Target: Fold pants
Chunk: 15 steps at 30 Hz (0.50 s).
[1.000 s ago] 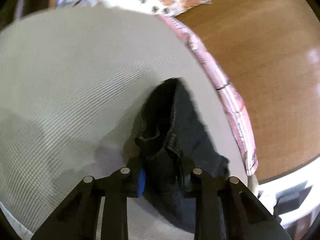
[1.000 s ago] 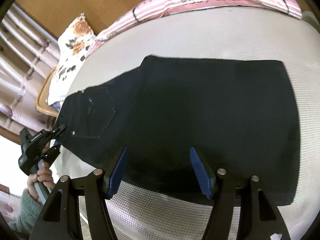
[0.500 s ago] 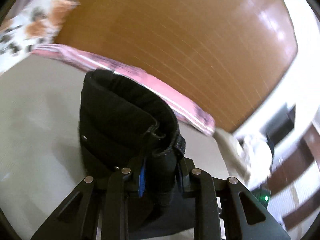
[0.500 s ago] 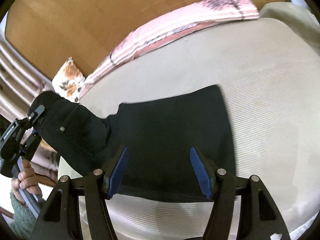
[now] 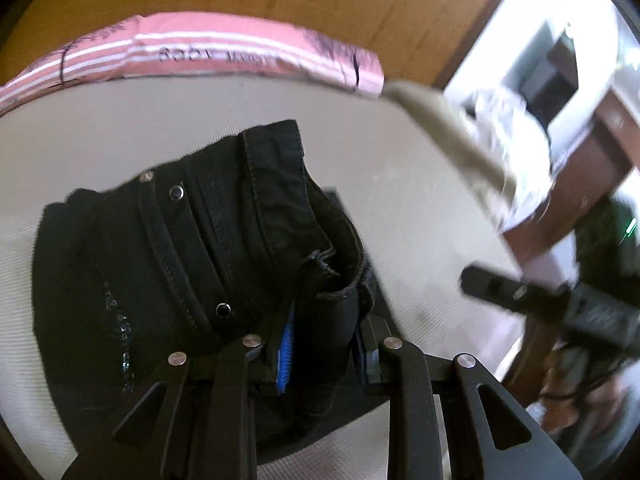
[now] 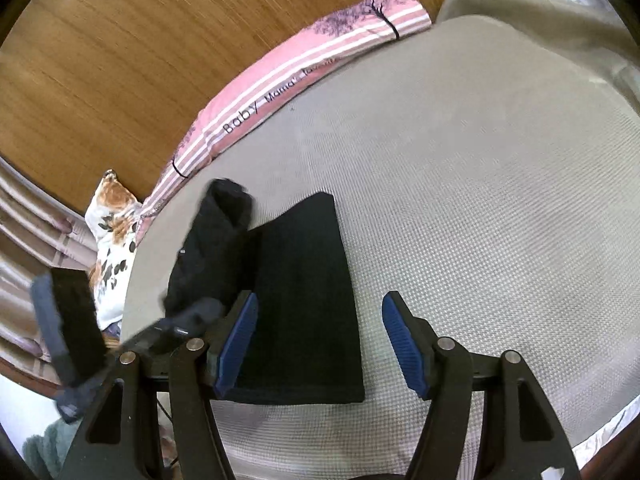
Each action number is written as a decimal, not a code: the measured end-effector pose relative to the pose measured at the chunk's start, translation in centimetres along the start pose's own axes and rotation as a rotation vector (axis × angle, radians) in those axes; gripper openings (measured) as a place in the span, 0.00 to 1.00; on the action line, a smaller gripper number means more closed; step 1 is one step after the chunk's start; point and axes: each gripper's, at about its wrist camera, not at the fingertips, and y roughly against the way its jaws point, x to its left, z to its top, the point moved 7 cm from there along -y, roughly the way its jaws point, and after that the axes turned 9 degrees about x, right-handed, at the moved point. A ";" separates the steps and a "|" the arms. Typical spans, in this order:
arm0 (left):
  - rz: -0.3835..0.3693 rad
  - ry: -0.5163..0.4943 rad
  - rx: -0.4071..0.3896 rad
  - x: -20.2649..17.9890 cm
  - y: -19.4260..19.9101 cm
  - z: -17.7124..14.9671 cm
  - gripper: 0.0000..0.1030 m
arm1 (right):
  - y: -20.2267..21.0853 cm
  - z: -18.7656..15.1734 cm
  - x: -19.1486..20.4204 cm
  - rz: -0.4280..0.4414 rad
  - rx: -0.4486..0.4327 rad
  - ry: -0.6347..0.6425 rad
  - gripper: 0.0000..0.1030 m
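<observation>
Black pants point(image 6: 304, 292) lie on a grey bed cover point(image 6: 480, 200), their leg part flat. My left gripper point(image 5: 324, 344) is shut on the waistband end of the pants point(image 5: 192, 256) and holds it lifted and curled over the flat part; it shows blurred in the right wrist view point(image 6: 160, 332). My right gripper point(image 6: 320, 340) is open and empty, hovering above the near edge of the flat part. It appears blurred at the right of the left wrist view point(image 5: 476, 280).
A pink striped blanket point(image 6: 288, 80) lines the bed's far edge against a wooden headboard point(image 6: 120, 60). A floral pillow point(image 6: 112, 240) lies at the left. A beige cloth point(image 6: 540, 12) is bunched at the far right corner.
My left gripper has carried the waistband up and over toward the leg end, so the pants are doubling over. My right gripper has pulled back, staying open.
</observation>
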 end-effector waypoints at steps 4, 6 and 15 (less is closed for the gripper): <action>0.079 -0.084 0.031 -1.1 -0.9 -0.9 0.30 | -2.0 0.5 0.4 0.090 0.066 -0.008 0.61; 0.094 -0.127 0.035 -1.8 -0.1 -1.1 0.38 | -3.2 0.8 0.7 0.154 0.106 -0.010 0.61; 0.026 -0.105 -0.033 0.1 6.5 -2.4 0.51 | -7.5 2.6 1.3 0.270 0.206 0.005 0.61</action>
